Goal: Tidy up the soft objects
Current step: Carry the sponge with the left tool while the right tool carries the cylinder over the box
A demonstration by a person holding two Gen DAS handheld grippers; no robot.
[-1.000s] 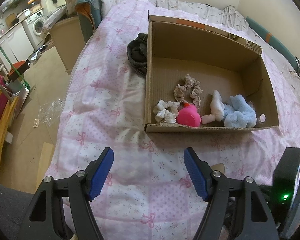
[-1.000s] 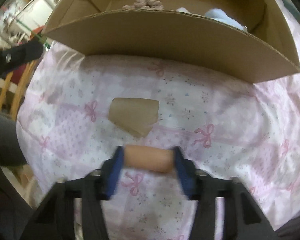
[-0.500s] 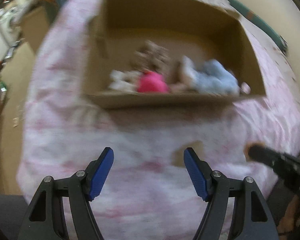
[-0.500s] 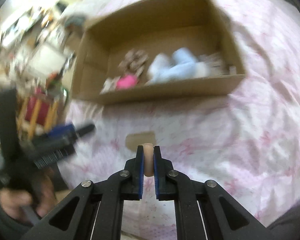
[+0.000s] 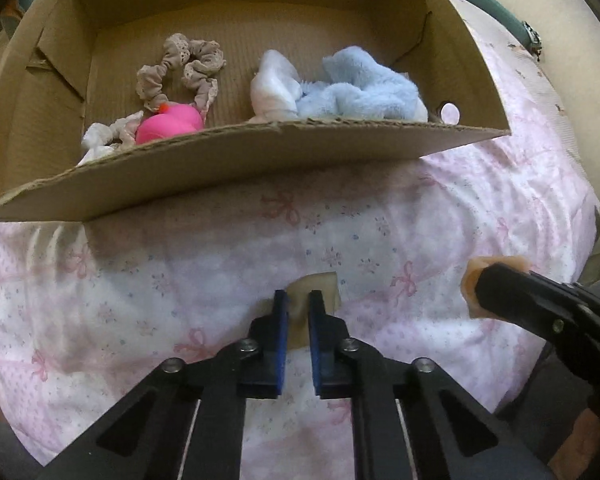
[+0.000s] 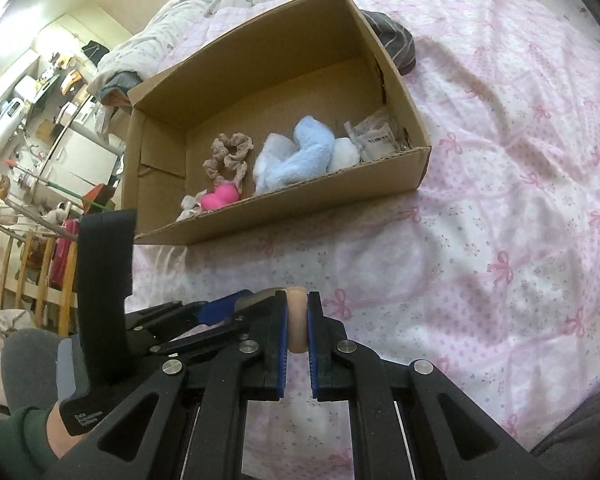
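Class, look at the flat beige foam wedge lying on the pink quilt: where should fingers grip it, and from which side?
Grip the flat beige foam wedge across its thin near edge, coming low from the side away from the cardboard box. It lies flat on the soft pink quilt, and the left gripper already pinches there.

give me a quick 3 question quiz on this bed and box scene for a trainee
1. True or false: the right gripper is shut on a peach sponge.
2. What is the left gripper closed on?
A. the pink sponge
B. the beige wedge sponge on the bedspread
C. the blue plush cloth
3. Fill in: the beige scrunchie lies inside the ______.

Key
1. True.
2. B; the wedge sits between the nearly closed fingers, and whether it has left the bedspread cannot be told.
3. cardboard box.
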